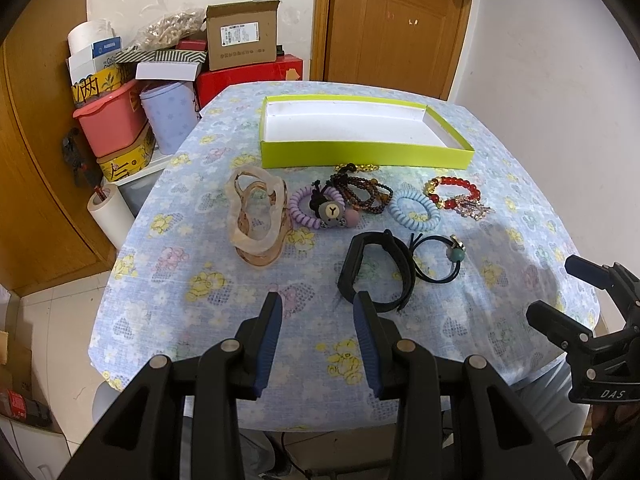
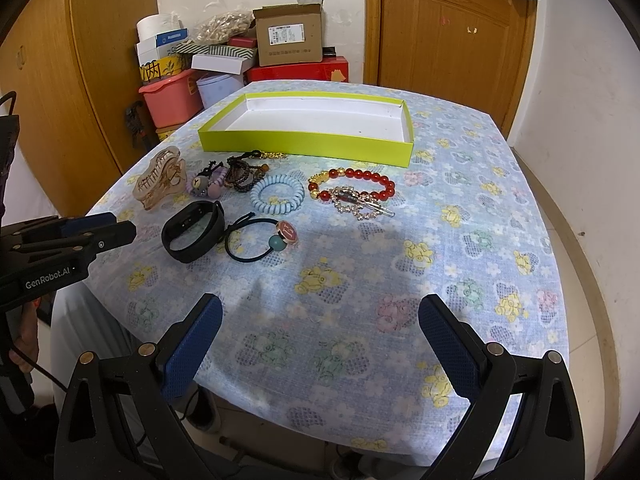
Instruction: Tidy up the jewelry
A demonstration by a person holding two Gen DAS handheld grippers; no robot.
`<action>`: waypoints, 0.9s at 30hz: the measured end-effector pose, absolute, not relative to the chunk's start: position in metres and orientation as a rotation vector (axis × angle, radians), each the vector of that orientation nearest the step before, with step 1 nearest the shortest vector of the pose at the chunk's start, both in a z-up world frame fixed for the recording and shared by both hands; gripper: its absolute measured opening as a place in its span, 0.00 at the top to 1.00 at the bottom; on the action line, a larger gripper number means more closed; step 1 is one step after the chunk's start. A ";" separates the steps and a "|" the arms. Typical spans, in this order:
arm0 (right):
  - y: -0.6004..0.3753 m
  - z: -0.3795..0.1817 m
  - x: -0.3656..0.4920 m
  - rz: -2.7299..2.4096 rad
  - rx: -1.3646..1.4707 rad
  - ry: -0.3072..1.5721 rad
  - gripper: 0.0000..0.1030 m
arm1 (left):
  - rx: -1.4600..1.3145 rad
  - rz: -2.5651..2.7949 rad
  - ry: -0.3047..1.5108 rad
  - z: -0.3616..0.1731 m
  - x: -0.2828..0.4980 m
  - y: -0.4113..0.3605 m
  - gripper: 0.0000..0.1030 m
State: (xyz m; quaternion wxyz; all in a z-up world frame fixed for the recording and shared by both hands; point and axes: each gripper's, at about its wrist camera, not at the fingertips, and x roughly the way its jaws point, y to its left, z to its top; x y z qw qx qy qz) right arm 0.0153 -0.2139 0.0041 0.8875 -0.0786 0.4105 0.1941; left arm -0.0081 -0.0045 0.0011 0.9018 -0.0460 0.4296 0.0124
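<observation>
An empty lime-green tray (image 1: 360, 155) (image 2: 304, 146) lies at the far side of the table. In front of it lie a clear hair claw (image 1: 256, 216) (image 2: 160, 182), a purple coil tie with a bear charm (image 1: 320, 208), dark bead bracelets (image 1: 360, 194), a blue coil tie (image 1: 414, 210) (image 2: 277, 194), a red bead bracelet (image 1: 454, 192) (image 2: 352, 186), a black wristband (image 1: 376, 270) (image 2: 192, 232) and a black hair tie (image 1: 438, 260) (image 2: 260, 240). My left gripper (image 1: 318, 304) is open and empty, just short of the wristband. My right gripper (image 2: 320, 308) is wide open and empty over the near table.
The table has a blue floral cloth (image 2: 400, 280). Stacked boxes and a pink bin (image 1: 112, 120) stand behind its left side, beside a wooden door (image 1: 396, 24). My right gripper also shows at the right edge of the left wrist view (image 1: 576, 292).
</observation>
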 end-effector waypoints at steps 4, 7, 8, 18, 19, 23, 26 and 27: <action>-0.214 0.004 0.015 0.403 -0.163 0.853 0.04 | -0.089 0.026 0.884 0.001 -0.009 -0.004 0.62; -0.213 0.004 0.017 0.404 -0.163 0.851 0.04 | -0.094 0.028 0.883 0.001 -0.009 -0.004 0.62; -0.213 0.004 0.017 0.405 -0.163 0.849 0.04 | -0.102 0.027 0.882 0.002 -0.009 -0.003 0.62; -0.215 0.005 0.026 0.415 -0.152 0.833 0.04 | -0.180 0.054 0.861 0.004 -0.002 0.022 0.62; -0.215 0.005 0.028 0.415 -0.149 0.832 0.04 | -0.185 0.061 0.858 0.004 -0.002 0.025 0.62; -0.213 0.004 0.034 0.426 -0.135 0.830 0.04 | -0.221 0.080 0.852 0.003 0.005 0.039 0.62; -0.211 0.004 0.040 0.432 -0.131 0.829 0.04 | -0.219 0.102 0.857 0.002 0.013 0.046 0.61; -0.211 0.004 0.042 0.436 -0.129 0.830 0.05 | -0.223 0.107 0.860 0.001 0.016 0.048 0.61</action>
